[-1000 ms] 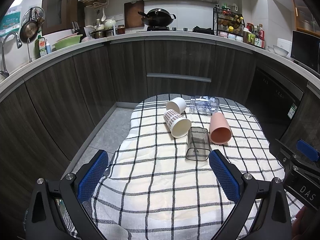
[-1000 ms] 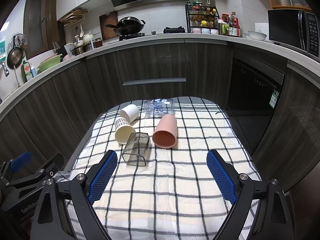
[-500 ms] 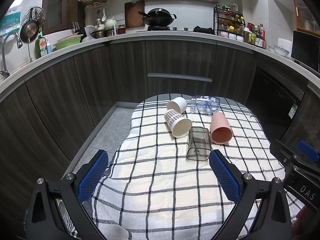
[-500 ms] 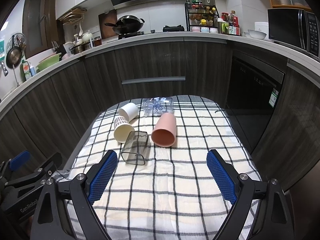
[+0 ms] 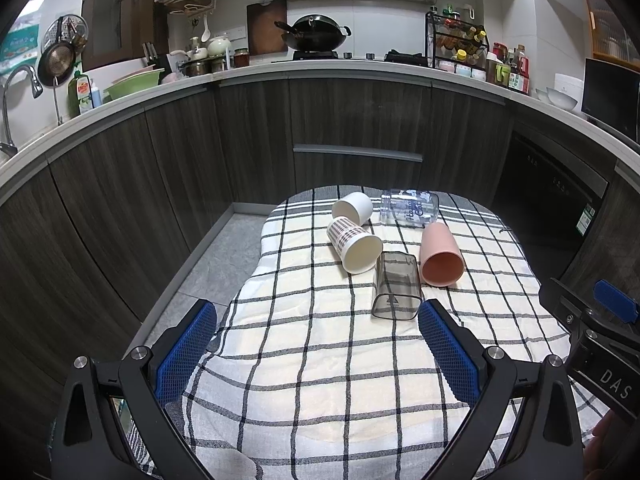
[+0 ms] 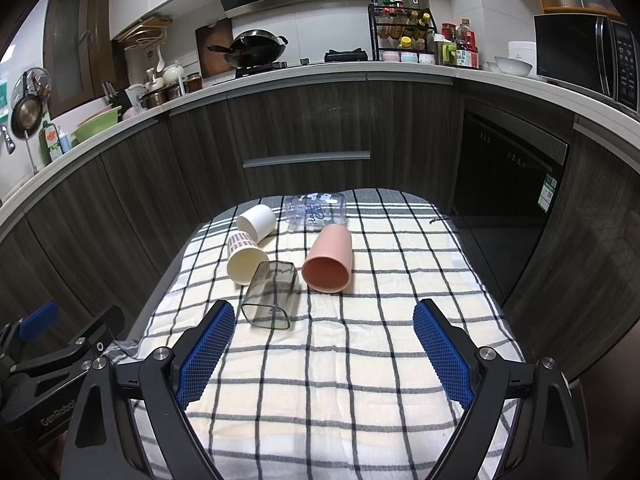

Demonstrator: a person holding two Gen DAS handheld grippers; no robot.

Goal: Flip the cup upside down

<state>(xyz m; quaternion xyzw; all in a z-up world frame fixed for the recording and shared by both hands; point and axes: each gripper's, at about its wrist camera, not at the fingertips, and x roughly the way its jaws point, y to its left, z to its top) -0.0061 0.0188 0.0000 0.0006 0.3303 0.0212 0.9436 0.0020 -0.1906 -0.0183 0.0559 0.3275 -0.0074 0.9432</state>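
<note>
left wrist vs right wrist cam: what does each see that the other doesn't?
Left wrist only: the faucet at far left, and the right gripper's body at the right edge.

Right wrist only: the microwave's full front with its control panel, and the left gripper's body at lower left.

Both: five cups lying on their sides on the checked cloth: white, patterned, grey, pink and clear printed. Also the wok. Each view's own gripper is open and empty: left, right.

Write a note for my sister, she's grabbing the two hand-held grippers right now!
Left hand-held gripper: open, holding nothing.
Right hand-held gripper: open, holding nothing.
Five cups lie on their sides on the checked cloth: grey cup nearest, pink cup, patterned cup, white cup, clear cup farthest.
Done: nothing flipped.
Left: pick a cup and stand it mouth down.
</note>
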